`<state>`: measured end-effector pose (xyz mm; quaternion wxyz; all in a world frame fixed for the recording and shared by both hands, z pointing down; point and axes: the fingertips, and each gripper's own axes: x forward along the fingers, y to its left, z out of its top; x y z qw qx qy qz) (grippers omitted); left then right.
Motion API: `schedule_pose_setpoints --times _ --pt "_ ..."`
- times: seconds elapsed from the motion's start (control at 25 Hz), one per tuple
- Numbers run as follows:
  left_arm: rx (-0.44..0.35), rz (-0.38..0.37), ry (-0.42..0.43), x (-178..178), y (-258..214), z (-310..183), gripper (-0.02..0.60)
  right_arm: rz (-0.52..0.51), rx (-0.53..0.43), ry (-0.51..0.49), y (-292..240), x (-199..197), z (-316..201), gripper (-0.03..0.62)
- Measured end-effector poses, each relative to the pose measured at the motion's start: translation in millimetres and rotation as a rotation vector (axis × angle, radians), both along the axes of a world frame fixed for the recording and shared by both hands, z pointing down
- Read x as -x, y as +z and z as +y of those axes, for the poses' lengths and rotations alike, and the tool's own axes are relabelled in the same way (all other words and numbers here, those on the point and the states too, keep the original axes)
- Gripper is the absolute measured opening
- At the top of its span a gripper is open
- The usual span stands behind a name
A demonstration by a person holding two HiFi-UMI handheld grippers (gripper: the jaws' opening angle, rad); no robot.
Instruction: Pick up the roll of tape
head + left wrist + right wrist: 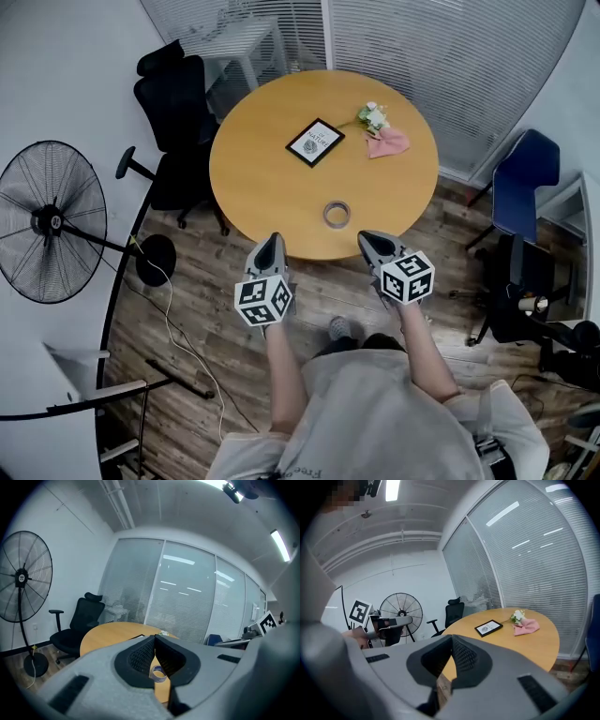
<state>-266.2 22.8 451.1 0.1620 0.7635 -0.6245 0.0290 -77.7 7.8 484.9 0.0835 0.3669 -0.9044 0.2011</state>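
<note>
**Head view.** Roll of tape [337, 215] lying flat, hole upward, on the round wooden surface [253, 178]. Close to the near rim, and well apart from the framed picture [315, 142], pink cloth [387, 143] and small flowers [374, 116] on the far half. Left tongs [271, 242] and right tongs [367, 240] side by side at the near rim, both pointed forward across the surface. Tape ahead of and between the two tips, offset toward the right tongs, so apparently nearer that hand.

**Left gripper view.** Jaws pressed together tip to tip, nothing gripped. Tape [158, 673] visible beyond them through the small gap under the tips, clearly not yet reached.

**Right gripper view.** Jaws likewise closed on nothing. Tape not visible here, probably masked by the tongs' own body.

**Judgement.** No long axis to align with, only a vertical ring axis. Likely grasp with one jaw inside the hole and one outside the wall, or across the whole ring. Jaws to be parted first, then a short advance forward and slightly inward, shortest for the right tongs.
</note>
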Motion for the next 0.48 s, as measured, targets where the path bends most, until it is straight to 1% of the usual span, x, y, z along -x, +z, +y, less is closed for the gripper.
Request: schedule_pose_setpoints --times 0.32,0.48 --pt "0.003 -0.012 0.044 -7 4 -16 0.009 -0.006 0.000 0.048 5 -4 -13 -0.002" --pt "-0.012 -0.007 0.069 -12 5 -22 0.009 -0.006 -0.010 0.074 8 -7 -20 0.000"
